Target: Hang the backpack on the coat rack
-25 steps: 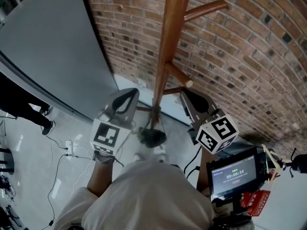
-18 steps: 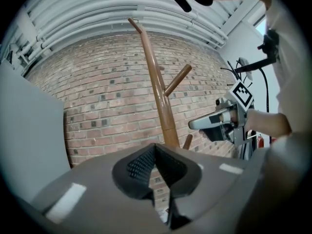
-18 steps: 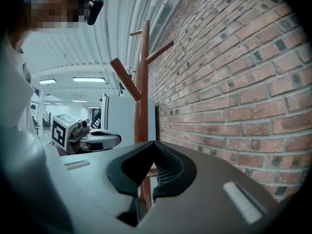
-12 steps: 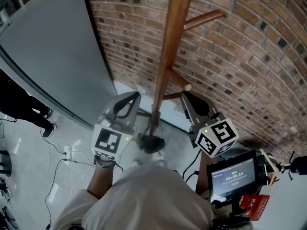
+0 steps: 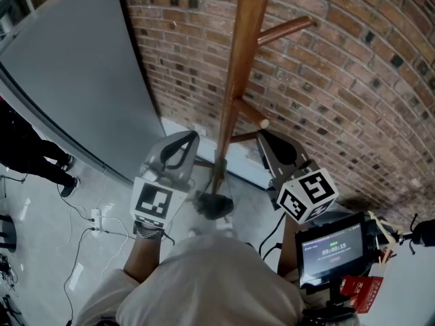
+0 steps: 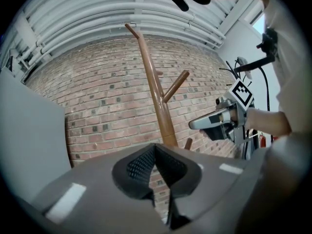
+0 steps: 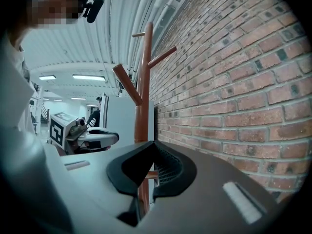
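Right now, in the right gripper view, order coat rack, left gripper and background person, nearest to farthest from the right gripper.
1. coat rack, straight ahead.
2. left gripper, beyond it on the left.
3. person, far back left.

A red brick wall [image 5: 340, 80] meets a tall grey panel [image 5: 75, 80] on its left, above a pale glossy floor [image 5: 41, 250] on which lies what may be a corded power strip [image 5: 98, 214], while long strip lights [image 7: 90, 77] glow beneath a ribbed white ceiling [image 6: 97, 13].
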Tool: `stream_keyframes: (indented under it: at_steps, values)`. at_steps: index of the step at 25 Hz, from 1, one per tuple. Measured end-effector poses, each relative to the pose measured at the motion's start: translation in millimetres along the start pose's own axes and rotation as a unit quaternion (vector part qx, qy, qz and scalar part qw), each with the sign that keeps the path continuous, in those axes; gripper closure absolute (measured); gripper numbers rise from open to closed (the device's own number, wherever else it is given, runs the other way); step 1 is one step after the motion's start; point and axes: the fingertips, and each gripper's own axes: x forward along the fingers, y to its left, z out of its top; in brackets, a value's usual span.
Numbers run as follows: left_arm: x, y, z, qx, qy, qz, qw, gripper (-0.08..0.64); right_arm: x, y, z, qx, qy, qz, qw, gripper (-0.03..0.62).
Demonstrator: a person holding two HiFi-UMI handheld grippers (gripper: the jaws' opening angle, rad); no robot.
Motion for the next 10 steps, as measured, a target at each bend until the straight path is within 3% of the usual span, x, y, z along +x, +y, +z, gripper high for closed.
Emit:
stream_keyframes:
  at_steps: [10]
  values:
    - [-0.5,4.4,1.4,-0.001,-0.012,0.021,0.9997,0.560,-0.6,-1.7,-3.4,0.004,0.000,0.000,1.000,0.592]
